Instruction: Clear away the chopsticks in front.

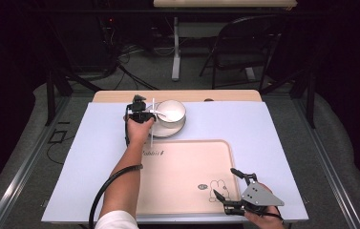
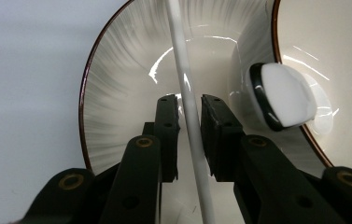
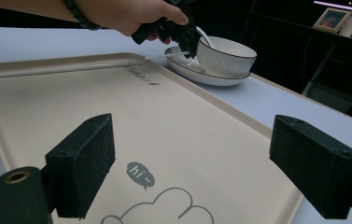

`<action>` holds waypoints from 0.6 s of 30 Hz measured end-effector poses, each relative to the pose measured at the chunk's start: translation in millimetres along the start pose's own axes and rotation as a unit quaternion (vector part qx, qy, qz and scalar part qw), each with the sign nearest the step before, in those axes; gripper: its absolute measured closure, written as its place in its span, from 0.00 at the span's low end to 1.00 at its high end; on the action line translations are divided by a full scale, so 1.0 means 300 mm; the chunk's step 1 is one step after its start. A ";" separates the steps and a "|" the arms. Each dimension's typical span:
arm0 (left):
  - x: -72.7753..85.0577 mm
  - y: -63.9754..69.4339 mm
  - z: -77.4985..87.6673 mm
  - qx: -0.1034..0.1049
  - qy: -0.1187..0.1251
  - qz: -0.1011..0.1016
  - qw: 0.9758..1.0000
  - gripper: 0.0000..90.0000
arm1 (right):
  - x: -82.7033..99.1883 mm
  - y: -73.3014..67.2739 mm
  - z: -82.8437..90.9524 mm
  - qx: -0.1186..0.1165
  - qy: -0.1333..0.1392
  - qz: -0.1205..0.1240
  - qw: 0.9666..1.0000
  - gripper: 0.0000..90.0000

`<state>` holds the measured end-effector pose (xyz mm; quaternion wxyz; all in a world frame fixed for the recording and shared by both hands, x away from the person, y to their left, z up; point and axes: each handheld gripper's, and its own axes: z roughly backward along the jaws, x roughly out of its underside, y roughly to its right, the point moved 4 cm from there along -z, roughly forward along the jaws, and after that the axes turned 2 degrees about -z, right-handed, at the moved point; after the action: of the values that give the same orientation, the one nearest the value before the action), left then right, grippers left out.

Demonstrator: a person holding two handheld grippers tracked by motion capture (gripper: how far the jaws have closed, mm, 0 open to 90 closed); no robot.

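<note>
My left gripper (image 1: 150,116) is shut on a thin white stick (image 1: 153,133) that stands roughly upright beside the bowl. In the left gripper view the stick (image 2: 186,88) runs between the two pads of the gripper (image 2: 190,100), over a ribbed white plate (image 2: 117,93) with a dark rim. A white bowl (image 1: 170,112) sits on that plate (image 1: 165,132), with a white spoon (image 2: 283,95) resting in it. My right gripper (image 1: 224,181) is open over the near right corner of a beige tray (image 1: 182,162), holding nothing. Its view shows the tray (image 3: 164,121) between the wide-apart jaws of the gripper (image 3: 197,149).
A pale blue mat (image 1: 96,157) covers the table under the tray and plate. The tray carries a small "hi~" drawing (image 3: 141,174). Beyond the table's far edge stand a folding chair (image 1: 242,47), a table leg (image 1: 176,52) and floor cables.
</note>
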<state>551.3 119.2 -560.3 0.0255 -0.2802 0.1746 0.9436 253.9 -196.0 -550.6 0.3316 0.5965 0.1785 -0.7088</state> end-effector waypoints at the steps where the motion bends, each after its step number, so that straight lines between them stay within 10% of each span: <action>1: 0.001 0.000 -0.002 0.001 -0.003 0.001 1.000 0.86 | 0.000 0.000 0.000 0.000 0.000 0.000 1.000 0.15; 18: 0.002 -0.014 0.010 0.010 -0.006 0.041 0.999 0.94 | -0.001 -0.001 0.000 -0.001 0.001 0.002 1.000 0.15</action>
<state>549.7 124.1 -559.5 -0.0095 -0.2668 0.1957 0.9436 253.7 -195.7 -550.3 0.3334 0.5970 0.1788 -0.7074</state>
